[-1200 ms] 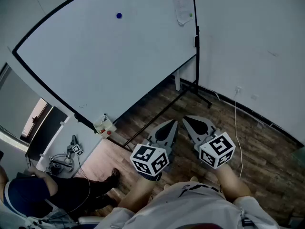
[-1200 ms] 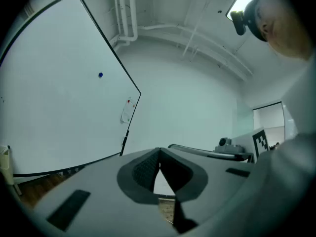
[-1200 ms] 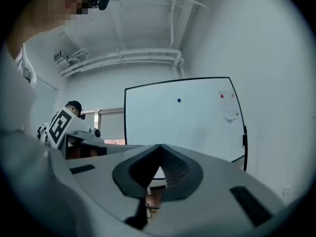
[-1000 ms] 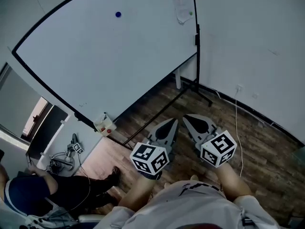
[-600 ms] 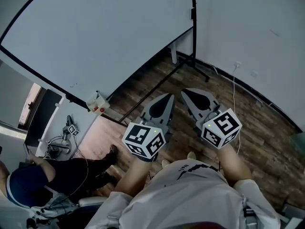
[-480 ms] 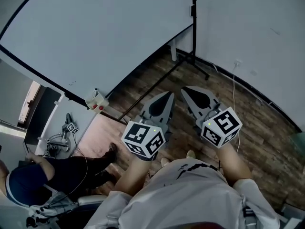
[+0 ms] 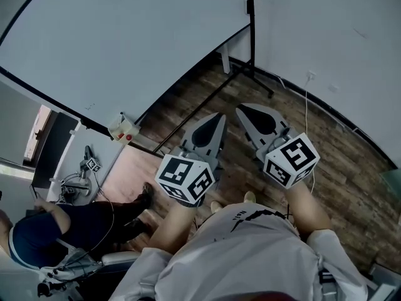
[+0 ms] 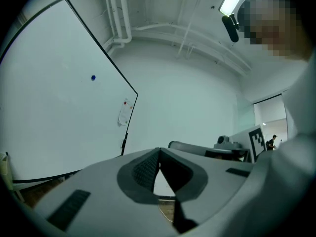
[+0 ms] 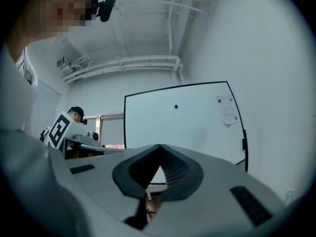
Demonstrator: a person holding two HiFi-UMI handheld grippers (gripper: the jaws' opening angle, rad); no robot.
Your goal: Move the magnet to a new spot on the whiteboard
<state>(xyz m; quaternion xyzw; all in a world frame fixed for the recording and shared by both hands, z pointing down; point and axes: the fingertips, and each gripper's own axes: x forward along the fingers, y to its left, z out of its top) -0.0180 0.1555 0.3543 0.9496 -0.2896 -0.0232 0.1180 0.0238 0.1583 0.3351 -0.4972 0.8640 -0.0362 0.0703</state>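
The small blue magnet point(image 8: 93, 77) sits high on the whiteboard point(image 8: 54, 112); the right gripper view also shows the magnet point(image 9: 176, 106), near the top middle of the board point(image 9: 187, 132). In the head view the whiteboard point(image 7: 125, 42) fills the upper left. My left gripper point(image 7: 218, 116) and right gripper point(image 7: 240, 109) hover side by side over the wooden floor, close to my body and far from the board. Both are shut with nothing between their jaws, as seen at the left gripper point(image 8: 159, 150) and the right gripper point(image 9: 160, 146).
A paper sheet point(image 9: 228, 110) is pinned by small coloured magnets at the board's upper right corner. The board's stand legs point(image 7: 250, 74) reach onto the floor. A marker tray point(image 7: 123, 129) hangs at its lower edge. A seated person point(image 7: 37, 243) is at lower left.
The head view has tipped down: the board and blue magnet slid up toward the frame's top edge. Both grippers stay shut and close to the body.
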